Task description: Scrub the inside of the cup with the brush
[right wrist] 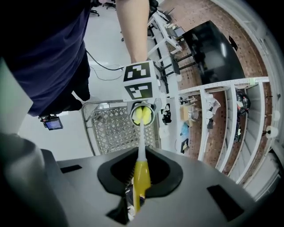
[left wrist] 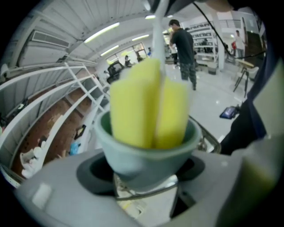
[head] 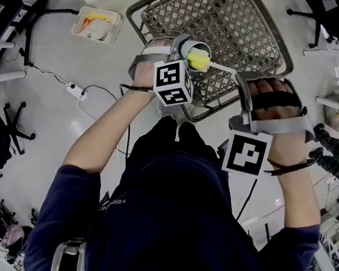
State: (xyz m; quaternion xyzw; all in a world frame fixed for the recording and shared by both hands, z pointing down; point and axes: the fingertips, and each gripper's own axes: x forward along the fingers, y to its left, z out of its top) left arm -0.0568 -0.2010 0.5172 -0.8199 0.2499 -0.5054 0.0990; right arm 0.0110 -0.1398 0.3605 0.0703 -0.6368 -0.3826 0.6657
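Yellow brush (left wrist: 148,104) head sits inside cup (left wrist: 146,155). Cup clamped between left gripper (left wrist: 144,184) jaws. Right gripper (right wrist: 135,195) jaws pinch brush handle. Risks: hard push levers cup loose; thin stem flexes, head pops out.

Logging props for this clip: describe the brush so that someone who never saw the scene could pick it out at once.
Over the wire-mesh basket on the floor, the person's two hands meet. The brush bridges them, from the right tongs into the pale green cup held by the left tongs. It alone has a yellow sponge head on a thin white stem.
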